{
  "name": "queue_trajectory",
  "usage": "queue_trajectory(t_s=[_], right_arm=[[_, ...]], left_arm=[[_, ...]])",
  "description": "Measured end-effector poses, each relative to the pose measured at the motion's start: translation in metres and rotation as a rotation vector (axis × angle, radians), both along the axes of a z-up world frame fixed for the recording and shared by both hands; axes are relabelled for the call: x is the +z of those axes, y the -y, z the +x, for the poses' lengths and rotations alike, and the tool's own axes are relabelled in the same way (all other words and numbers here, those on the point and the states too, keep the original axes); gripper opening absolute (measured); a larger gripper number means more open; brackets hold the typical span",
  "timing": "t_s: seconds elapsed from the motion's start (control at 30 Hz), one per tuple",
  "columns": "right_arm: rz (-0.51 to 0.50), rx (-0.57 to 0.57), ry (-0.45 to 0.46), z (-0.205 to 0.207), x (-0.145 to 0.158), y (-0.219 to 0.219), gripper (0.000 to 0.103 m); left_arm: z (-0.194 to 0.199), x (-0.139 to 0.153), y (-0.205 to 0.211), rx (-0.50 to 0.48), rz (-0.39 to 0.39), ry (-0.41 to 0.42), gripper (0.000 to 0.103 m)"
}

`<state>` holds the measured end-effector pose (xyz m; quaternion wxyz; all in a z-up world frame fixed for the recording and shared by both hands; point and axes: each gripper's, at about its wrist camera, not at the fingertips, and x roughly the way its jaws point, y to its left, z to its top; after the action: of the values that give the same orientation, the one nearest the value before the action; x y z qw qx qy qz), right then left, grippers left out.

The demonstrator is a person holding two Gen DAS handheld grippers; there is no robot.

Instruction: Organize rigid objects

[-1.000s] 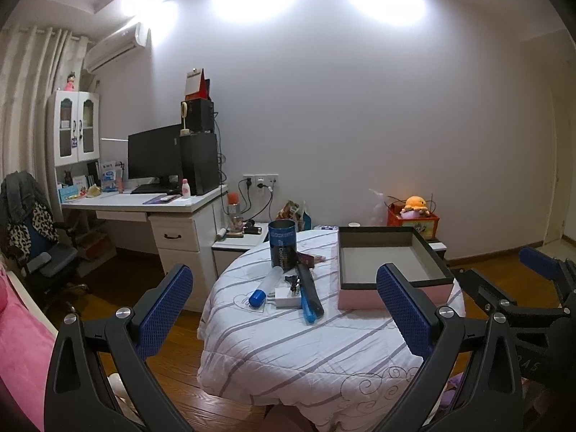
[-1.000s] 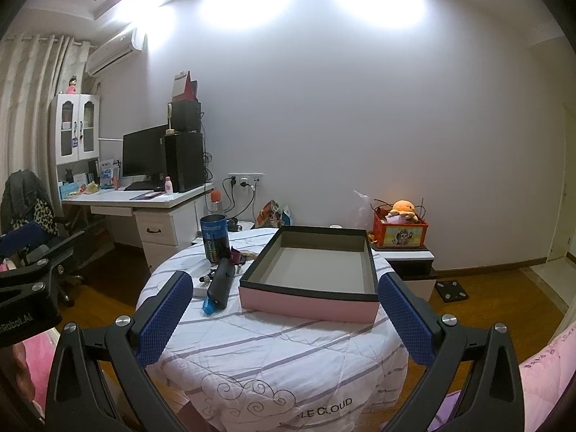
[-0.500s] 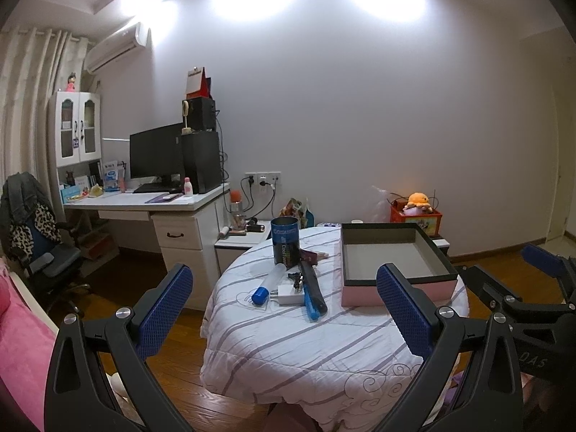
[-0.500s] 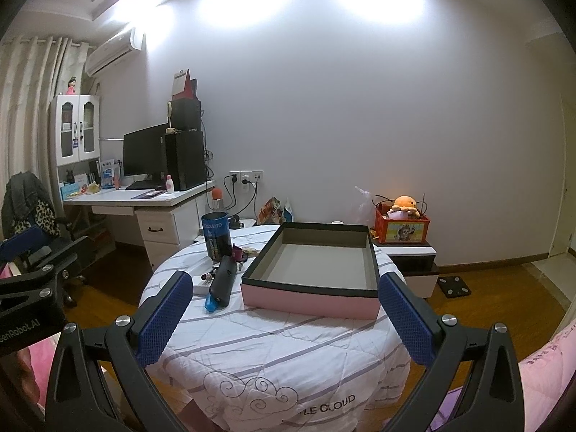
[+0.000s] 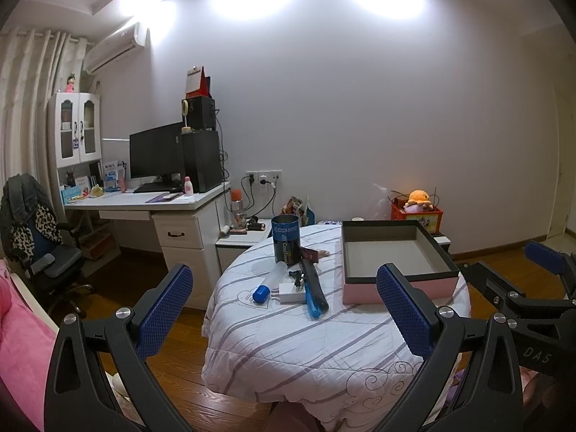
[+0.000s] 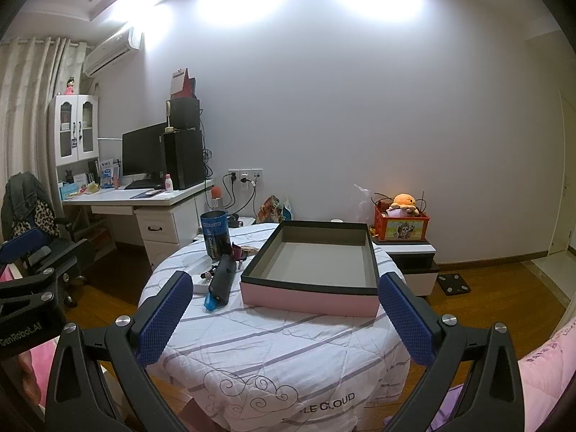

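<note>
We hold the left gripper (image 5: pixel 284 309) and the right gripper (image 6: pixel 280 311) with jaws spread wide, gripping nothing, both short of the round table (image 5: pixel 324 345). On its striped cloth a pink tray (image 6: pixel 309 295) sits on the right side, nothing visible inside. Left of it, close together, lie a dark case (image 6: pixel 224 278), a white adapter (image 5: pixel 288 291) and a blue-capped tube (image 5: pixel 270 282), with a blue can (image 5: pixel 286 239) upright behind. Only the left view shows the tube whole. The cloth nearest us lies bare.
</note>
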<state>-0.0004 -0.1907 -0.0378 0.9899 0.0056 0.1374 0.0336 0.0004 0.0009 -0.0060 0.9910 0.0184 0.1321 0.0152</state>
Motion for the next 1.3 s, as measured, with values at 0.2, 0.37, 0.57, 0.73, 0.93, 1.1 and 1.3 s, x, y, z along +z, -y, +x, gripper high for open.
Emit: queue_trajectory(t_s=[0.2,0.37,0.57,0.73,0.93,1.1,1.3], right_arm=[[0.0,0.001,-0.001,-0.0003,-0.0002,-0.0002,0.103],[-0.002,0.002,-0.004,0.001,-0.001,0.0,0.103],[0.0,0.0,-0.004,0.0021,-0.0013,0.0014,0.103],[-0.001,-0.001,-0.005,0.0019,-0.0007,0.0022,0.103],[-0.002,-0.001,0.003,0.0006,-0.0004,0.0016,0.103],[-0.006,0.002,0.005,0.0002,0.0006,0.0009,0.103],[-0.003,-0.003,0.008,0.0001,0.0027,0.0029,0.103]], left_arm=[[-0.0007,-0.0005,-0.0004,-0.002,0.001,0.002,0.103],[-0.0001,-0.0005,0.0001,-0.005,0.003,-0.002,0.103],[0.0001,-0.0009,0.0008,-0.006,-0.001,0.0,0.103],[-0.0014,-0.0011,-0.0013,-0.009,-0.016,0.01,0.103],[-0.0038,0.0005,-0.0032,-0.009,-0.02,0.024,0.103],[-0.0047,0.0037,-0.001,-0.024,-0.021,0.035,0.103],[-0.0046,0.0046,0.003,-0.054,-0.023,0.043,0.103]])
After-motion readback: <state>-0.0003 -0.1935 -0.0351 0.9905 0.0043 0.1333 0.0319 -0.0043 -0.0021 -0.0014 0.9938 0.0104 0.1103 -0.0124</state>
